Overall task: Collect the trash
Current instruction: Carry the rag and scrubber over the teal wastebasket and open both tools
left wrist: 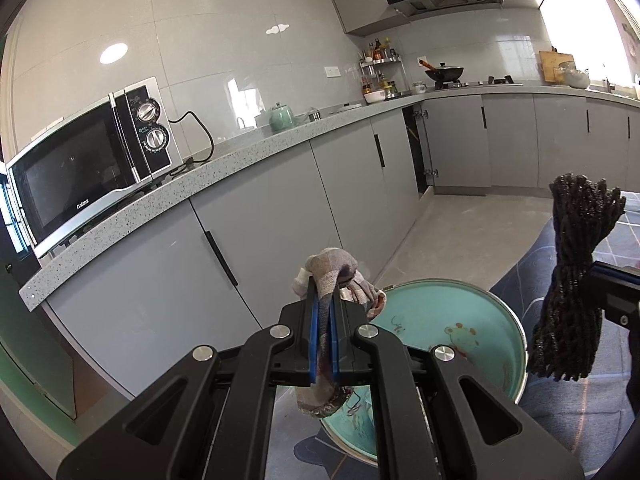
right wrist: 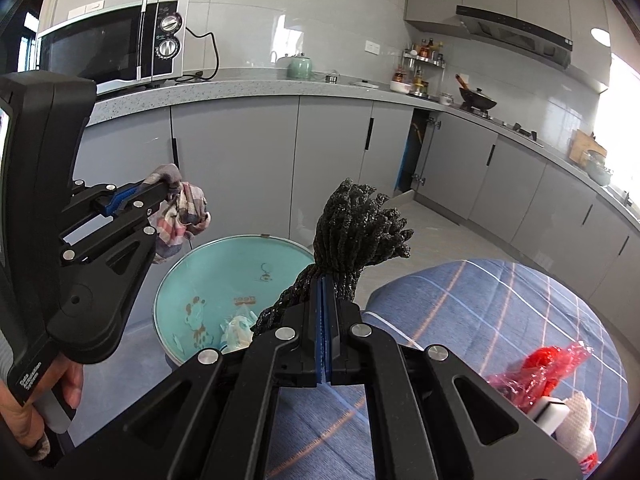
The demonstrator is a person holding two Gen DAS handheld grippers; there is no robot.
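My left gripper (left wrist: 325, 292) is shut on a checked pink-grey rag (left wrist: 340, 274), which hangs above the near rim of a turquoise trash bin (left wrist: 452, 320). The same rag (right wrist: 180, 208) shows in the right wrist view, held left of and above the bin (right wrist: 224, 276), with the left gripper (right wrist: 164, 190) around it. My right gripper (right wrist: 325, 280) is shut on a black bundle of twisted cord (right wrist: 360, 220) over the bin's right edge. That bundle (left wrist: 572, 280) hangs at the right of the left wrist view. Crumpled pale paper (right wrist: 238, 330) lies inside the bin.
A blue checked cloth (right wrist: 500, 312) covers a surface at the right, with a red plastic bag (right wrist: 540, 368) and a white knitted glove (right wrist: 576, 428) on it. Grey cabinets (left wrist: 260, 216) and a counter with a microwave (left wrist: 84, 160) stand behind the bin. A hand (right wrist: 24, 404) grips the left tool.
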